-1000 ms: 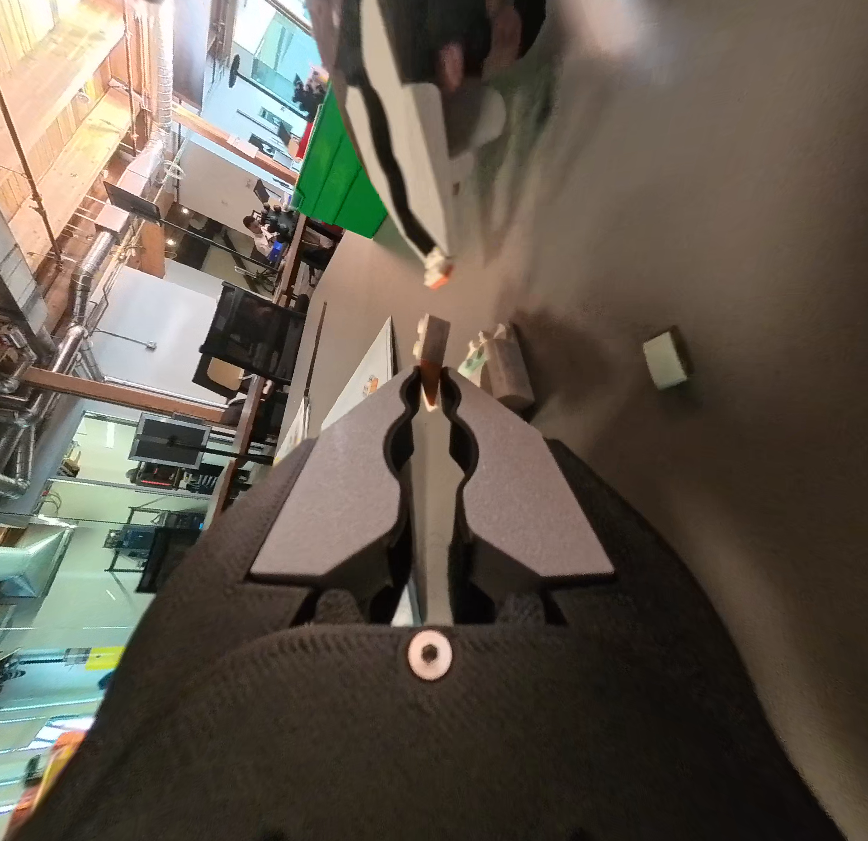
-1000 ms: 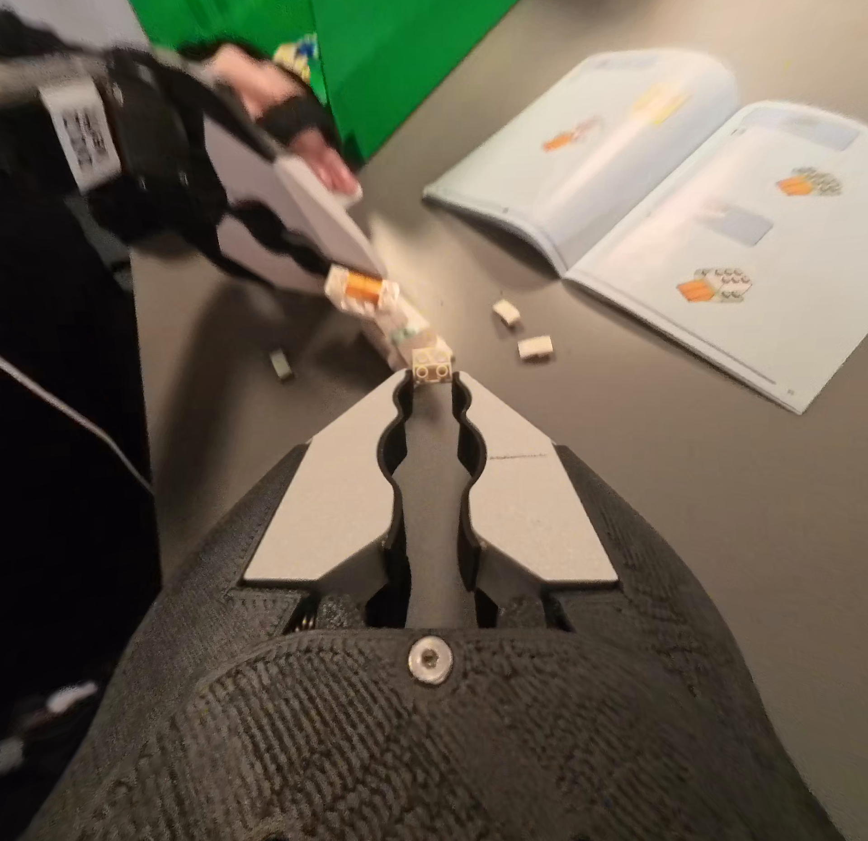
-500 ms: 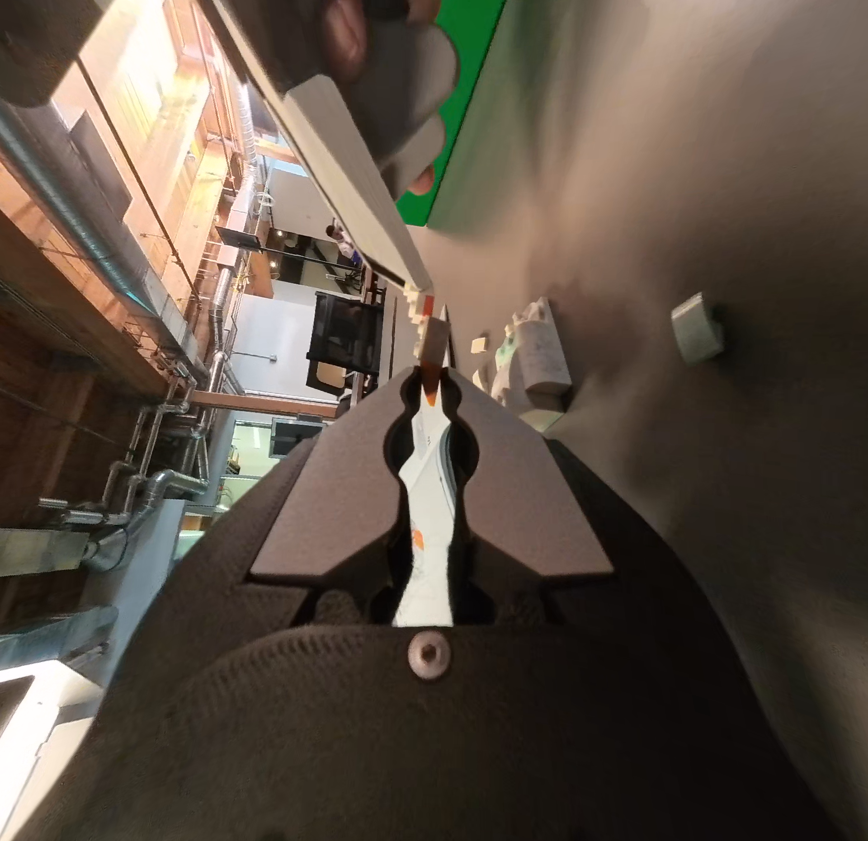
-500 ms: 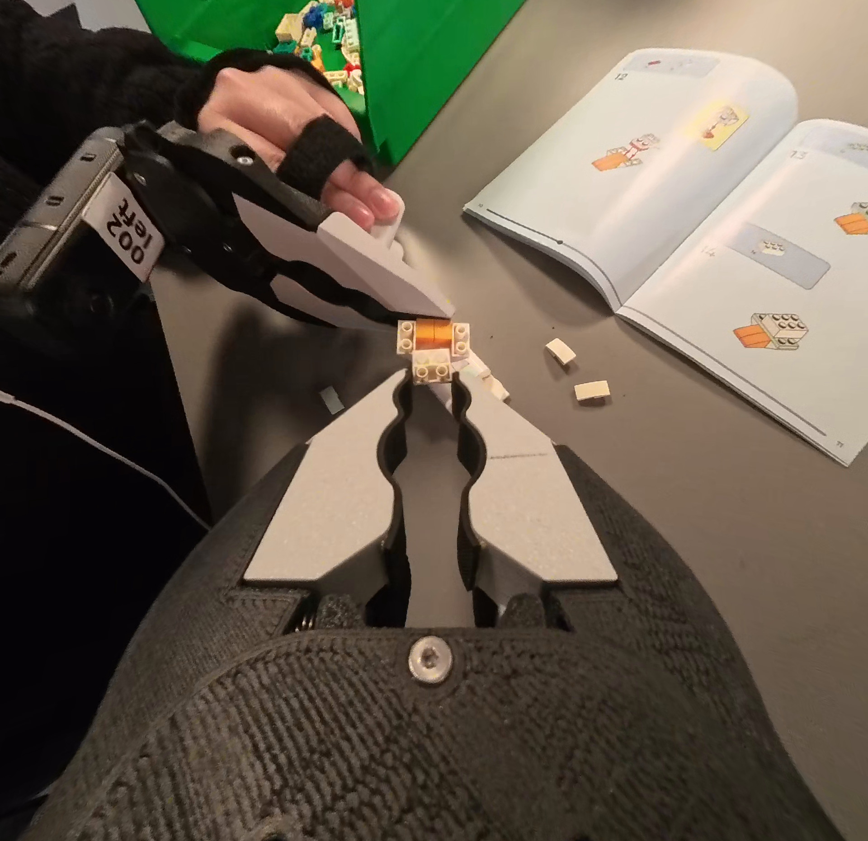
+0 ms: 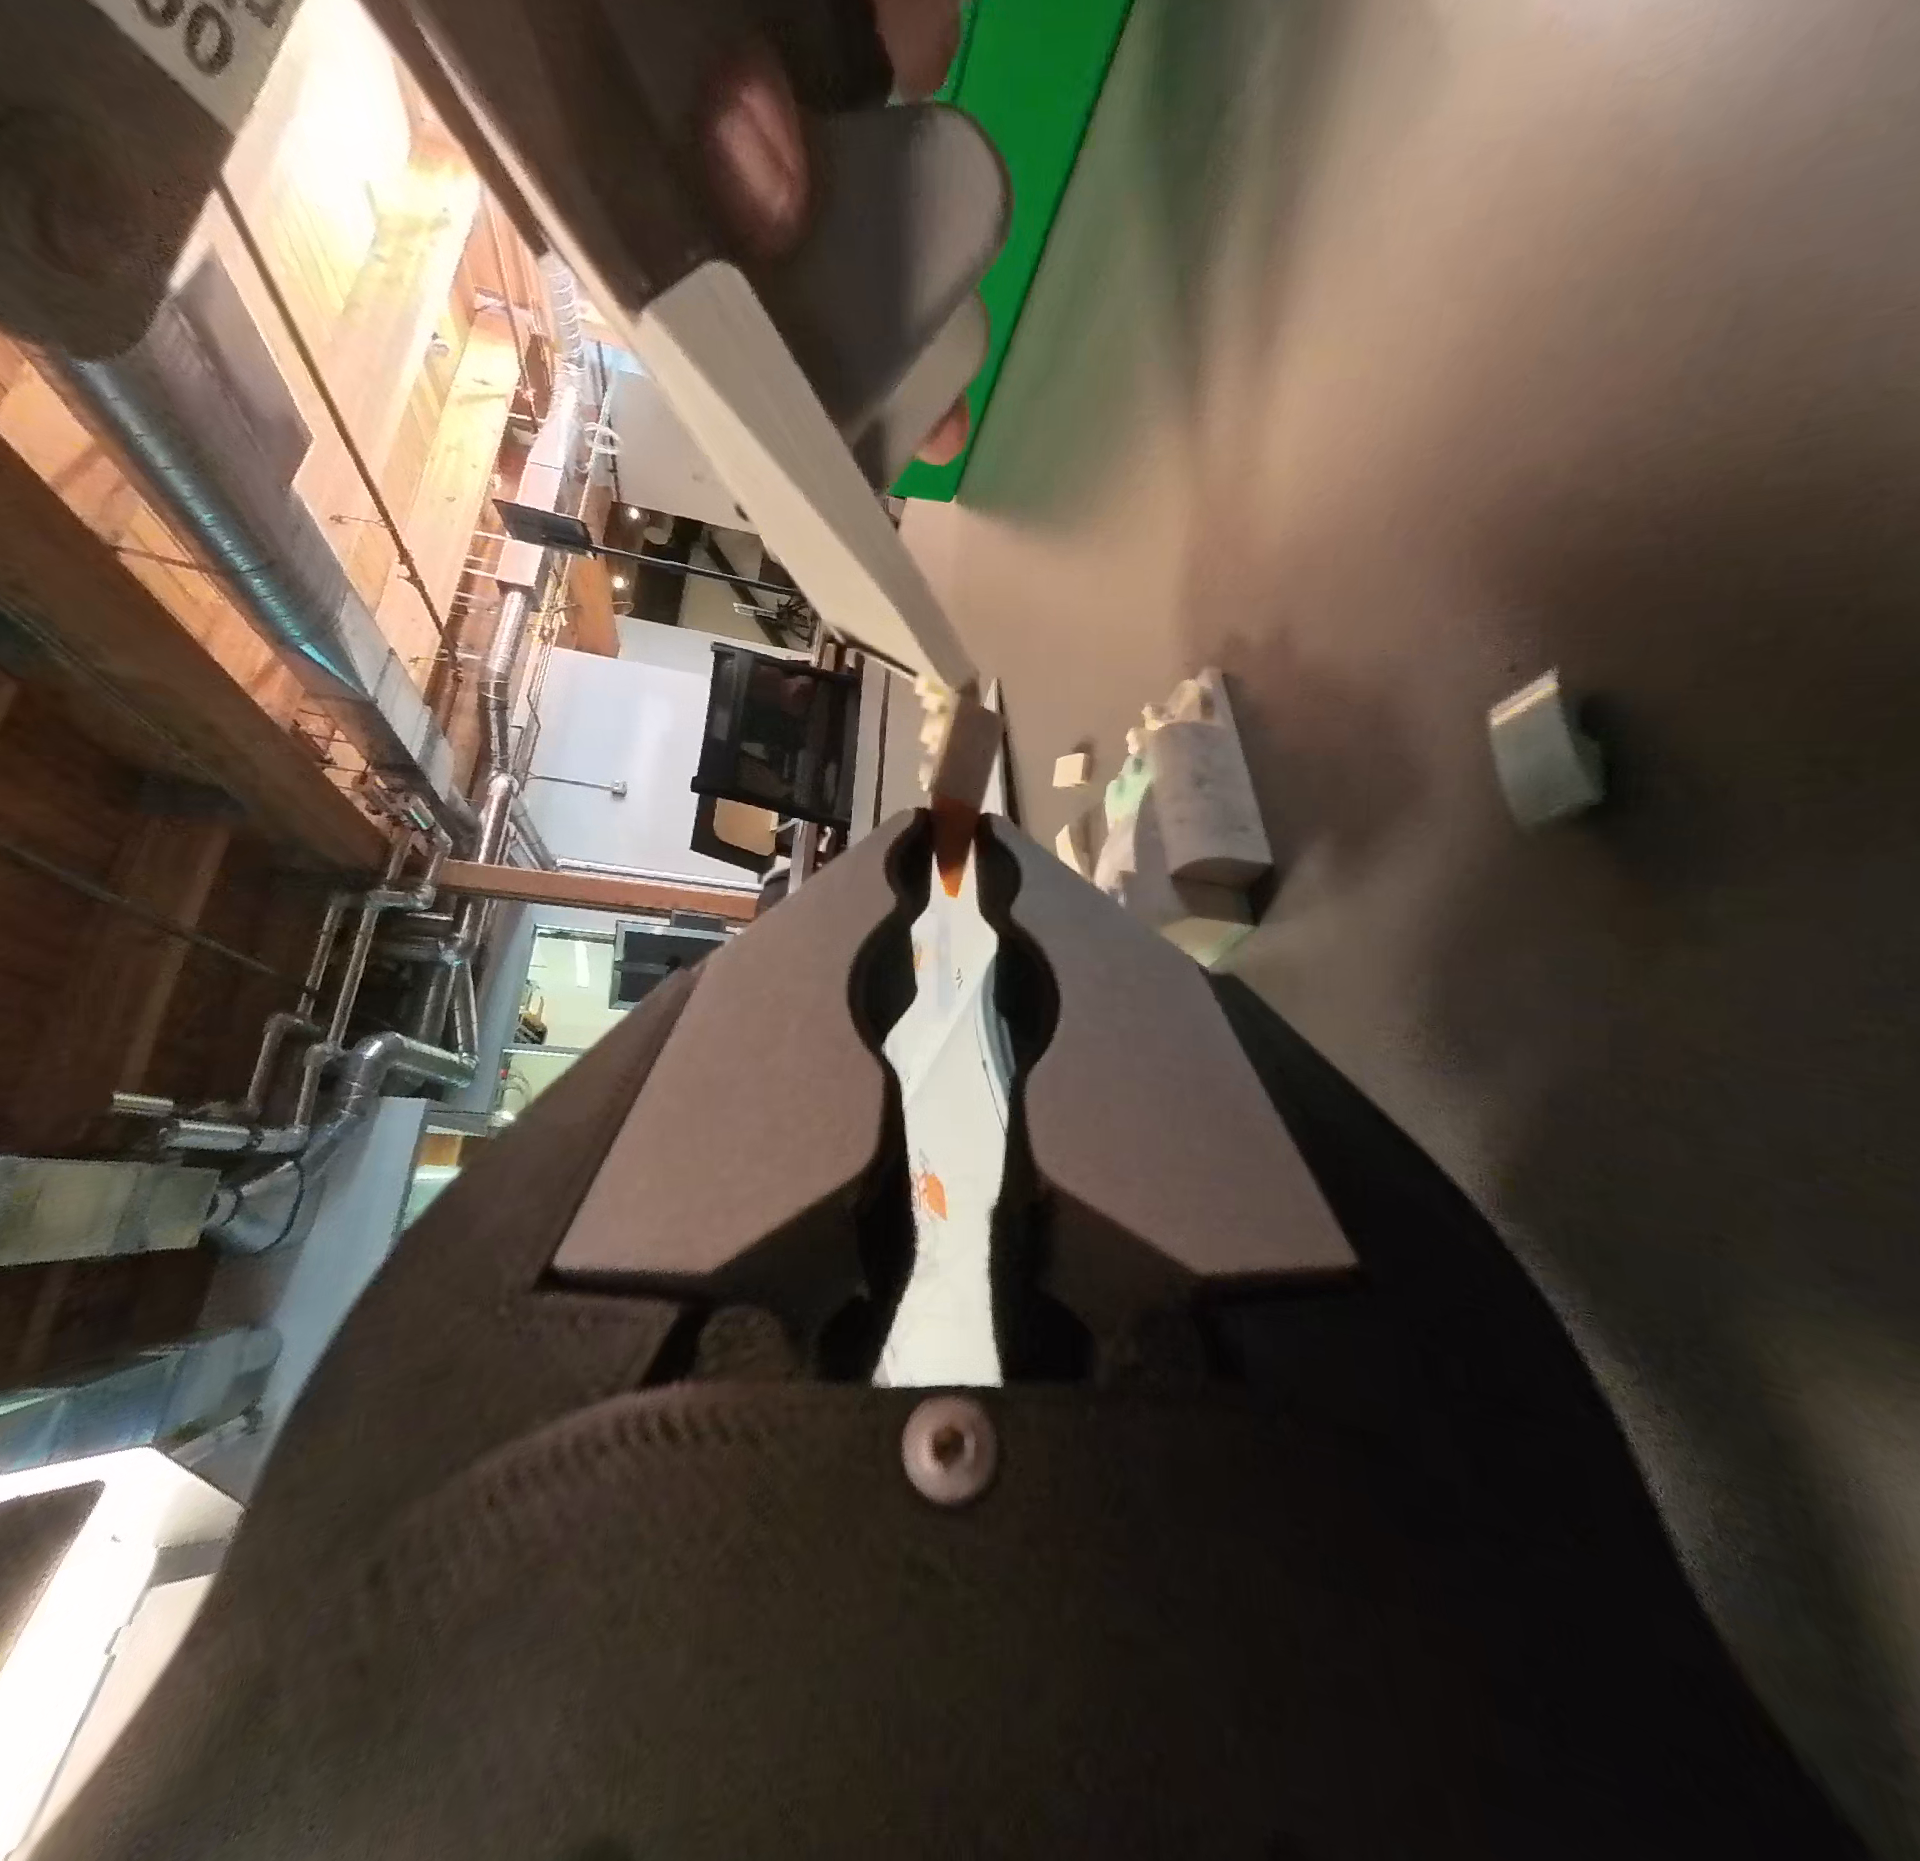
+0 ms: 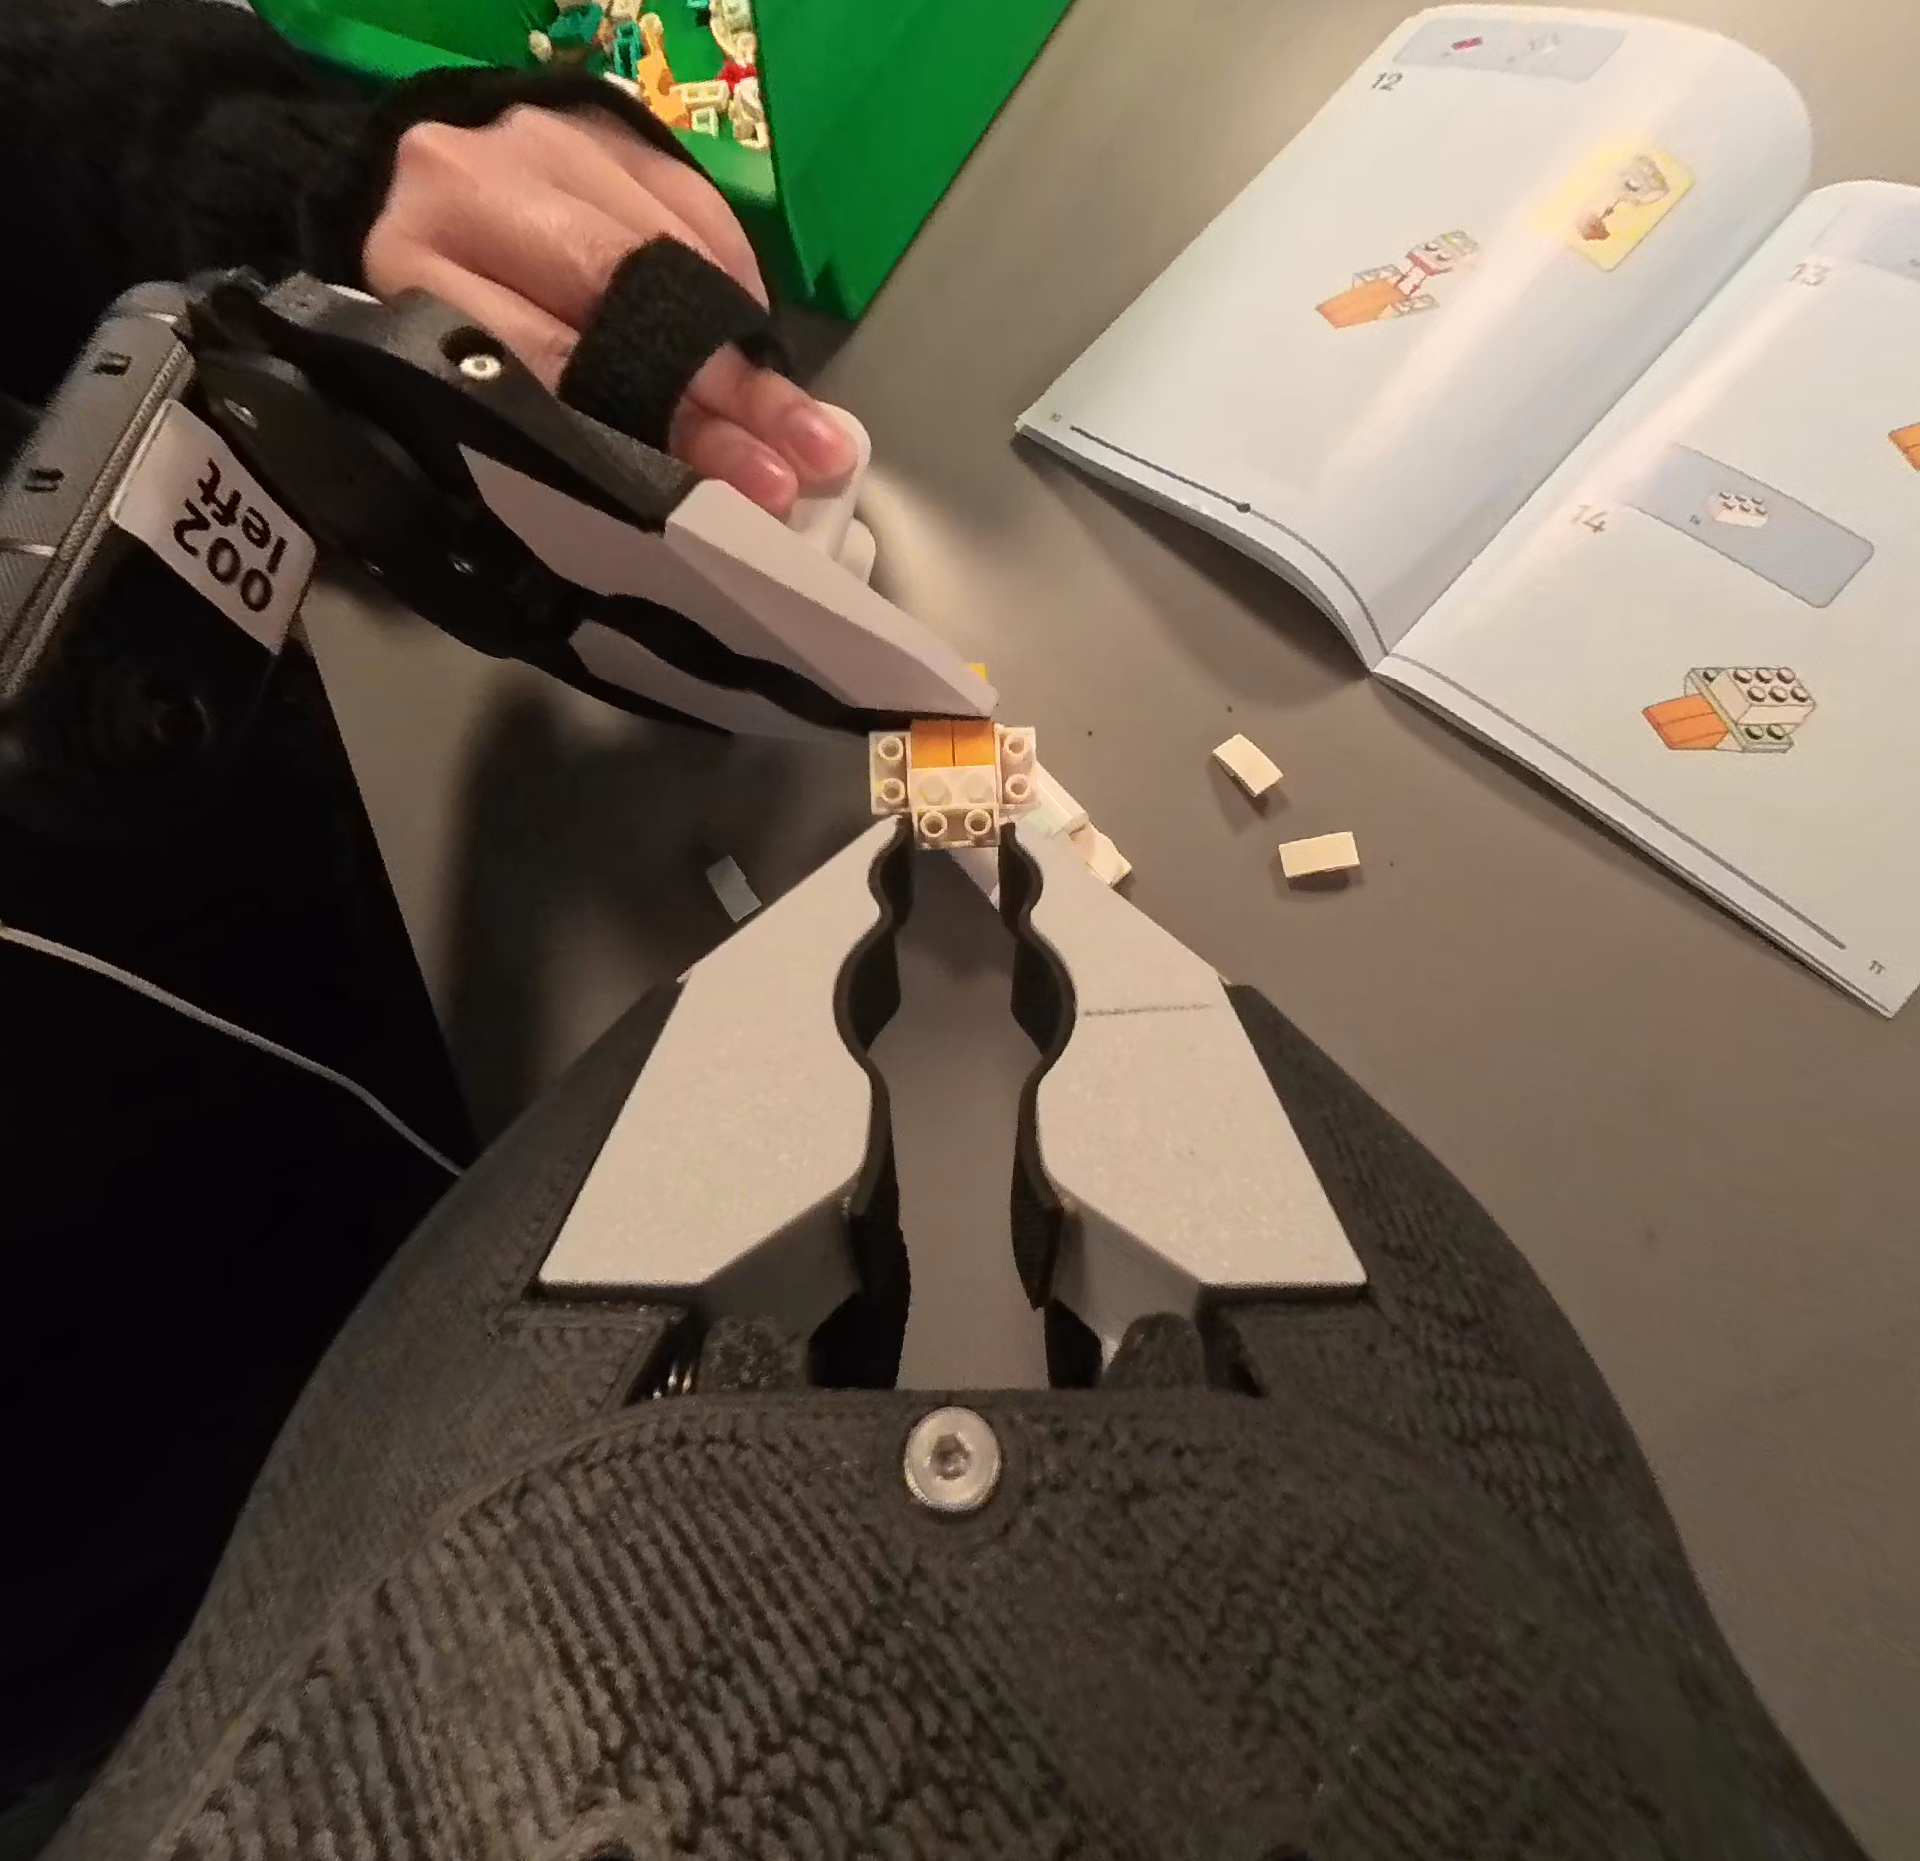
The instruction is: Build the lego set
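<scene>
The right gripper (image 6: 954, 837), clamped on a cream brick (image 6: 954, 812), meets the orange-and-cream piece (image 6: 954, 753) pinched by the left gripper (image 6: 940, 715) directly ahead, touching.

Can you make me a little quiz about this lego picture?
1. True or false: the right gripper is empty.
2. What colour is the part that the left gripper pinches? A blue, B orange, C green.
3. How many loose cream pieces lie between the grippers and the instruction booklet?

Key: 1 false, it holds a cream brick. 2 B, the orange part. 3 two.
</scene>
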Tool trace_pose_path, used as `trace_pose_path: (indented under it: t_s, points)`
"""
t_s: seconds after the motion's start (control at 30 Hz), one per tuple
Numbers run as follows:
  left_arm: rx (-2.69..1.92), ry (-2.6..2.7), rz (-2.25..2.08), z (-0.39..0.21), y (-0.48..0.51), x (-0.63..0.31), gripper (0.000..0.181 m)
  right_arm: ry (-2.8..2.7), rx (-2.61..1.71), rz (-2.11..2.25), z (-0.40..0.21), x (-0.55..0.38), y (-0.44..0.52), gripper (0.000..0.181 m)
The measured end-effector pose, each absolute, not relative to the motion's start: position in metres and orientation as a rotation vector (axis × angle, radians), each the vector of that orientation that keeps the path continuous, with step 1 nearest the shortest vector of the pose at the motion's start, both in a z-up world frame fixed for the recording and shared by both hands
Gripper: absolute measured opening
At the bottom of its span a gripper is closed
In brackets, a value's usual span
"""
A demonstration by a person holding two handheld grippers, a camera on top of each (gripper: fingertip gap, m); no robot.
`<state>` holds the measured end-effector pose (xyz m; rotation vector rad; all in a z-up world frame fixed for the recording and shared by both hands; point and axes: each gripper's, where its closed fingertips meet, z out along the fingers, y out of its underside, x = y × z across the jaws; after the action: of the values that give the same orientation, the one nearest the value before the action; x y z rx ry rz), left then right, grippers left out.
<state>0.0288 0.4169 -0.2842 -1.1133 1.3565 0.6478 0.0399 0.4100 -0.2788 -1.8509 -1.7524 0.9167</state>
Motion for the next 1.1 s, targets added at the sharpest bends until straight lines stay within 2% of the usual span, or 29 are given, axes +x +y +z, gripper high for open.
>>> trace_pose_path:
  t_s: [0.73, 0.97, 1.1]
  points:
    - [-1.140, 1.198, 0.503, -0.264, 0.418, 0.023, 0.008, -1.736, -1.825, 0.879, -0.255, 0.029, 0.411, 0.015]
    - [-1.116, 1.180, 0.483, -0.260, 0.415, 0.025, 0.021, -1.743, -1.835, 0.897, -0.251, 0.030, 0.408, 0.015]
    - [-1.035, 1.207, 0.443, -0.255, 0.402, 0.040, 0.015, -1.768, -1.844, 0.932, -0.252, 0.028, 0.401, 0.014]
